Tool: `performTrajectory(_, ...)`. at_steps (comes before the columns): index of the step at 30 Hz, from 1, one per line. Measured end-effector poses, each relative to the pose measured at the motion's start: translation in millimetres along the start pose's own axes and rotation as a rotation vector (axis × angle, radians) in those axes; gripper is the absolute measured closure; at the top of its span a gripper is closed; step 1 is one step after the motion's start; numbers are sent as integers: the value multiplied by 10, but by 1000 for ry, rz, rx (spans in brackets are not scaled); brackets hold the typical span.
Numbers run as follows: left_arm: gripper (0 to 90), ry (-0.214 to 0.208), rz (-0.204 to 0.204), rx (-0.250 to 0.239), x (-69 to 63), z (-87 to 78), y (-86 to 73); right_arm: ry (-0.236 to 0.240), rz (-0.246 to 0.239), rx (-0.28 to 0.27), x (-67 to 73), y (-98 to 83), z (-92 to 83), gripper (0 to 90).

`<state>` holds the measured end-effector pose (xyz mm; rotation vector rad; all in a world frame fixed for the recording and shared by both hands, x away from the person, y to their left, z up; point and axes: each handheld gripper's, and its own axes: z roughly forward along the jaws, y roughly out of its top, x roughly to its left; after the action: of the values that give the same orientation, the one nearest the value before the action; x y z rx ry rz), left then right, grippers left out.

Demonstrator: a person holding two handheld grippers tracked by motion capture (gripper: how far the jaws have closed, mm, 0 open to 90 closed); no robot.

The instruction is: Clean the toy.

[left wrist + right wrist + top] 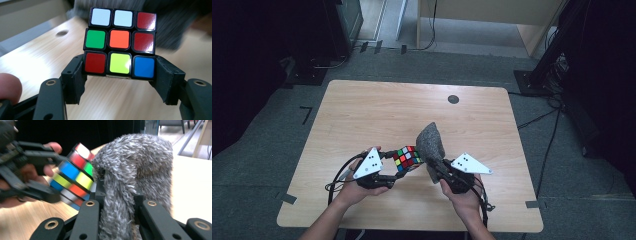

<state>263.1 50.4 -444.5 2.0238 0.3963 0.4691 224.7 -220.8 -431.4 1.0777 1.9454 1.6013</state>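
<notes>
Rubik's cube (407,158) sits low centre of the high view, lifted off the wooden table (362,115), clamped in the left gripper (393,167) that comes in from the lower left. In the left gripper view the cube (120,43) fills the upper centre; both black jaws press the sides of its bottom row, red, yellow and blue stickers between them, the rest of the cube sticking up past the jaw tips.

Right gripper (434,165) is just right of the cube in the high view, closed on a grey fuzzy cloth (431,145) that stands up above its jaws. Cloth's left edge touches the cube's right side. In the right gripper view the cloth (135,170) bulges over centre frame, a fold of it pinched between the jaws at bottom centre; the cube (75,175) is tilted at centre left, right against the cloth, with the left gripper (53,173) around it. Cube is blurred there.
</notes>
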Motion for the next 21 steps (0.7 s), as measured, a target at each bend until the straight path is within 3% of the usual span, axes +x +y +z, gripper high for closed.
performTrajectory(2, 343, 46, 36, 63, -64, 61, 21, 45, -37, -33, 109, 72, -37, 765)
performTrajectory(4, 343, 70, 54, 108, -129, 115, 54, 81, -95, -27, 252, 116, -29, 764)
performTrajectory(8, 343, 109, 97, 155, -242, 164, 109, 146, -139, 65, 458, 51, 104, 761)
performTrajectory(10, 343, 96, 89, 144, -238, 150, 119, 137, -165, 115, 494, -8, 177, 759)
performTrajectory(14, 344, 96, 73, 134, -191, 129, 95, 105, -107, 104, 356, -11, 168, 760)
performTrajectory(18, 344, 71, 47, 96, -141, 99, 69, -4, -74, 63, 174, 38, 70, 757)
performTrajectory(20, 344, 35, 19, 46, -107, 59, 66, -2, -3, 25, 69, 43, 17, 756)
performTrajectory(21, 343, 21, 9, 12, -94, 34, 62, 21, 32, 3, 37, 44, -4, 755)
